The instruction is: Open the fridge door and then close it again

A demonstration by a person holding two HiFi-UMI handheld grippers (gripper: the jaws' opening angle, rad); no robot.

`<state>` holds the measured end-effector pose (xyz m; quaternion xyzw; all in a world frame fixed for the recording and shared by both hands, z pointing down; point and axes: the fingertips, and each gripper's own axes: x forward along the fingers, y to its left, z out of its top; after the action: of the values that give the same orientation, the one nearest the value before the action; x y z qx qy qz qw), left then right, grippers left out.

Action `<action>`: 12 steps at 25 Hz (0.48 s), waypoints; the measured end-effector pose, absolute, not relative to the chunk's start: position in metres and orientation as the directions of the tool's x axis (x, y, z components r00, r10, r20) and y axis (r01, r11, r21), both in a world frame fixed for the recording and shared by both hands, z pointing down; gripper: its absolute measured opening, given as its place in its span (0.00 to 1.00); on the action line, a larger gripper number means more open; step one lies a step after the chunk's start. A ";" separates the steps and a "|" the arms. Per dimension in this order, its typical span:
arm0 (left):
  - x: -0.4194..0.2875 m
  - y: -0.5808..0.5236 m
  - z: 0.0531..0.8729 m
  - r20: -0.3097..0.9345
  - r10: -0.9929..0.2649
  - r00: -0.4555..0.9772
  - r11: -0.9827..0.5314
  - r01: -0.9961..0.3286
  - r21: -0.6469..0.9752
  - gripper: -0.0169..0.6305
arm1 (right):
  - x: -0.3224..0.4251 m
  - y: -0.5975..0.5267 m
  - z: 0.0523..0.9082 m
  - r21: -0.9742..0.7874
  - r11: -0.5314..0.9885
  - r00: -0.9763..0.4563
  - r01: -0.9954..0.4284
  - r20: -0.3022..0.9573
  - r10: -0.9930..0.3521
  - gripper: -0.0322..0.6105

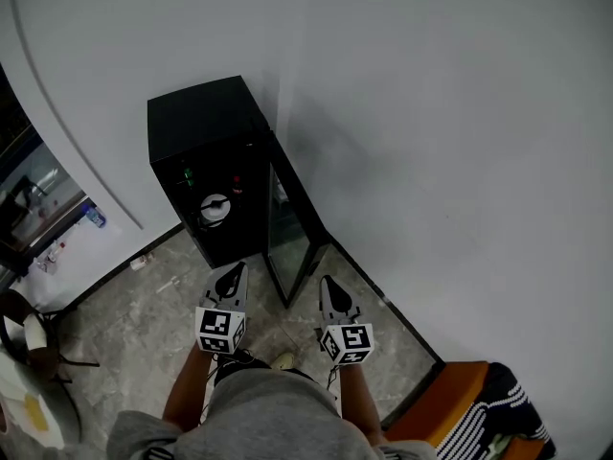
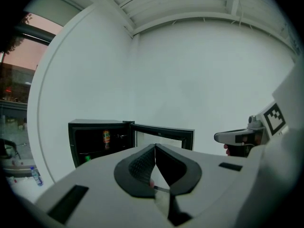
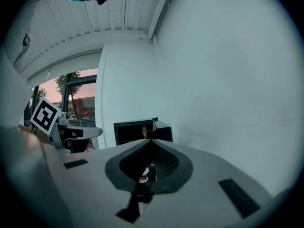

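The fridge [image 1: 203, 127] stands against the wall [image 1: 431, 113], door [image 1: 288, 230] rightward.

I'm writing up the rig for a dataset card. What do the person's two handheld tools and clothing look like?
Both the left tool and right tool have pale grey tapered bodies with black textured pads. Each carries a white cube printed with black square markers. No cables show. The person wears grey clothing, and no sleeves cover the forearms.

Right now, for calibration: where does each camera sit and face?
Head view: on the head, steeply down at the small black fridge, glass door open; left gripper, right gripper, forearms show.
Left gripper view: along its shut jaws at the fridge; right gripper beside.
Right gripper view: likewise; left gripper at left.
All share the fridge.
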<state>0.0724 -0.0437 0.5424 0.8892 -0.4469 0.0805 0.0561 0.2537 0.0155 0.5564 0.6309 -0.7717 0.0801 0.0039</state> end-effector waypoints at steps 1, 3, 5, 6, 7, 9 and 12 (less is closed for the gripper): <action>0.070 -0.043 0.542 0.192 -0.789 0.584 -0.590 -0.807 0.028 0.04 | 0.253 0.015 0.556 -0.119 0.195 -0.208 -0.973 0.107 -0.972 0.09; 0.068 -0.042 0.543 0.191 -0.795 0.576 -0.582 -0.813 0.030 0.04 | 0.252 0.013 0.556 -0.120 0.202 -0.215 -0.972 0.105 -0.971 0.09; 0.067 -0.042 0.545 0.196 -0.798 0.570 -0.575 -0.817 0.033 0.04 | 0.251 0.013 0.556 -0.122 0.207 -0.220 -0.971 0.102 -0.970 0.09; 0.066 -0.042 0.547 0.201 -0.798 0.568 -0.574 -0.818 0.035 0.04 | 0.250 0.013 0.556 -0.122 0.209 -0.222 -0.970 0.101 -0.970 0.09; 0.066 -0.041 0.548 0.203 -0.798 0.567 -0.573 -0.819 0.037 0.03 | 0.251 0.013 0.557 -0.123 0.210 -0.223 -0.970 0.102 -0.969 0.09; 0.066 -0.041 0.549 0.199 -0.801 0.565 -0.568 -0.822 0.044 0.03 | 0.251 0.013 0.558 -0.123 0.210 -0.223 -0.970 0.103 -0.969 0.09; 0.066 -0.040 0.548 0.191 -0.803 0.564 -0.567 -0.823 0.044 0.03 | 0.252 0.014 0.558 -0.123 0.206 -0.220 -0.971 0.104 -0.970 0.09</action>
<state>0.0662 -0.0402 0.5484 0.8820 -0.4609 0.0748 0.0639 0.2522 0.0138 0.5584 0.6247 -0.7767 0.0808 0.0023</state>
